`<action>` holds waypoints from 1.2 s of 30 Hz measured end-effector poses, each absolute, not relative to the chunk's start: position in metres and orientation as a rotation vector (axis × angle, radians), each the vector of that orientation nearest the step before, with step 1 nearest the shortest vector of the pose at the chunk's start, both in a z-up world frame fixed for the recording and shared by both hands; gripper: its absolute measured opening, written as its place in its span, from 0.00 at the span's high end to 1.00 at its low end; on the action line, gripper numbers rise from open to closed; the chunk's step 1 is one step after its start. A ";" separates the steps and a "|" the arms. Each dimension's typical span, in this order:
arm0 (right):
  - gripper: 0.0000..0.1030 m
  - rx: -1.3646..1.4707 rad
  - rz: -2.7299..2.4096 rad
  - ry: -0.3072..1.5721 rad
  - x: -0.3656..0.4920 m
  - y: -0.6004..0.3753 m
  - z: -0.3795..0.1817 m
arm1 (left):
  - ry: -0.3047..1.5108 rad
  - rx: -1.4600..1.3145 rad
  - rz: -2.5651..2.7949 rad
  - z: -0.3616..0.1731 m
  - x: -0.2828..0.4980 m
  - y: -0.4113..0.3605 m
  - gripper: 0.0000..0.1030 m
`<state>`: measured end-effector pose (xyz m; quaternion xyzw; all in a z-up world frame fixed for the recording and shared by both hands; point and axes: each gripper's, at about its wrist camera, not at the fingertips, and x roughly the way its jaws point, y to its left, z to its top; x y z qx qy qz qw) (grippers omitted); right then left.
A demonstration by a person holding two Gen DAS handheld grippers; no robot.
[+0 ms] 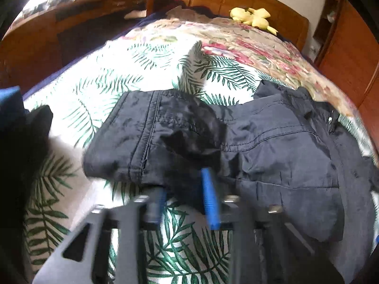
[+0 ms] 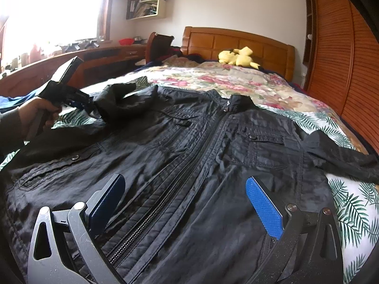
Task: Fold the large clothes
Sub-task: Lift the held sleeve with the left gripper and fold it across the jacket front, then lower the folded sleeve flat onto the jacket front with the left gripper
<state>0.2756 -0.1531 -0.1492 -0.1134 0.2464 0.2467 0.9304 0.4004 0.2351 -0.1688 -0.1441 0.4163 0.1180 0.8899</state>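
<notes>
A dark navy zip-front jacket of thin, glossy fabric (image 2: 189,156) lies front-up and spread across the near part of the bed (image 2: 279,87), its collar toward the headboard, the zipper closed down the middle, snap-flap pockets on both sides of the chest. One sleeve trails out flat over the leaf-print sheet (image 2: 355,203) on the right of the right wrist view; the other sleeve (image 1: 151,139) is lifted off the sheet at its cuff end. The left tongs (image 1: 183,190) pinch that sleeve near the cuff between their blue-padded fingers (image 1: 209,196), drawn narrow around the fabric. In the right wrist view the person's left hand (image 2: 35,116) grips the tool's handle, held low at the jacket's side with the tongs pointing inward across the bed. The right tongs (image 2: 187,203) hover over the jacket's lower front with their blue pads spread wide on either side of the zipper, holding nothing. Beyond the leaf-print sheet lies a floral quilt (image 2: 220,78), and a yellow plush toy (image 2: 236,58) rests against the wooden headboard (image 2: 236,41). A long wooden surface (image 2: 94,61) runs under a bright window at the left, wall shelves (image 2: 149,0) hang above it, and a slatted wooden wardrobe (image 2: 341,54) stands at the right.
</notes>
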 end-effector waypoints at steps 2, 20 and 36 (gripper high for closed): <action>0.00 -0.232 0.506 0.504 0.276 -0.153 -0.149 | 0.854 -0.268 0.251 -0.162 0.400 0.230 0.93; 0.00 -0.202 0.498 0.474 0.268 -0.173 -0.135 | 0.647 -0.008 0.081 -0.008 0.367 0.091 0.98; 0.00 -0.124 0.347 0.439 0.261 -0.262 -0.116 | 0.603 0.185 -0.098 -0.008 0.295 -0.041 0.97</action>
